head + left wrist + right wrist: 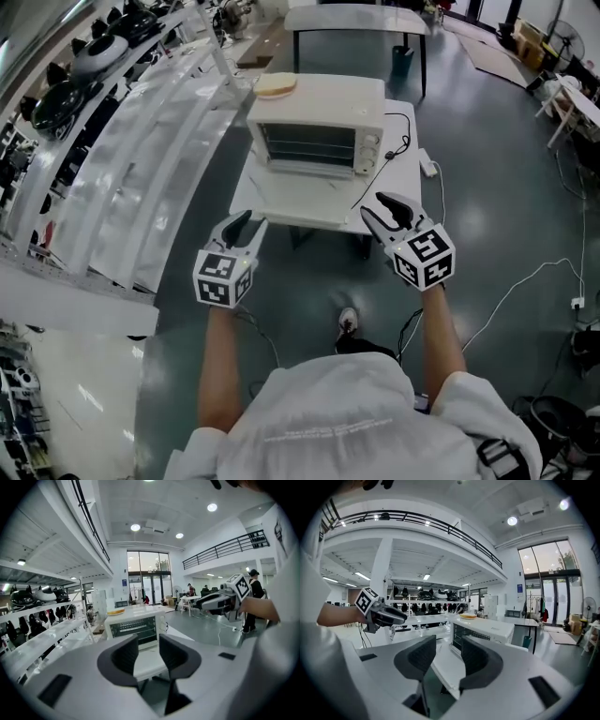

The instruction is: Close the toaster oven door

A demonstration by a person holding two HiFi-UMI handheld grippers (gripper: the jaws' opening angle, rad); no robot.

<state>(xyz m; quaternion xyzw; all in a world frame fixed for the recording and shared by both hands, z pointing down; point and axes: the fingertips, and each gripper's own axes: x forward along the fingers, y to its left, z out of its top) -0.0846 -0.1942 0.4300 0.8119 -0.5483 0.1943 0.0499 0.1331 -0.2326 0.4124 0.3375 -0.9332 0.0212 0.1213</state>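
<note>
- Toaster oven [319,127] sits on the white worktop [405,173], upper centre of the head view. Its door [309,199] is dropped open and lies about flat, pointing toward the lower edge of the frame.
- Left tool [246,225] — jaws spread, nothing between them. It hangs by the door's lower-left corner and looks short of it in the left gripper view.
- Right tool [375,208] — jaws spread too, empty, near the door's lower-right corner and apart from it.
- Handling, my read: the door is a rigid hinged panel, probably a metal frame with glass, and light enough for one tool to swing. The hinge runs along the oven's bottom edge, so it wants a lift-and-rotate, not a straight push.
- Where to take it: the free front edge, at the middle or at both corners at once. That is furthest from the hinge, so it needs the least force. I can't make out a handle in these views.
- The surface looks smooth and painted, so likely slippery for the pads. Hooking a jaw under the edge or pinching the edge should beat pressing on the face.
- Risks: the oven body may slide back on the worktop if shoved. The flat yellowish item [277,84] on its top could shift. Glass won't like a slam, so ease the last bit.
</note>
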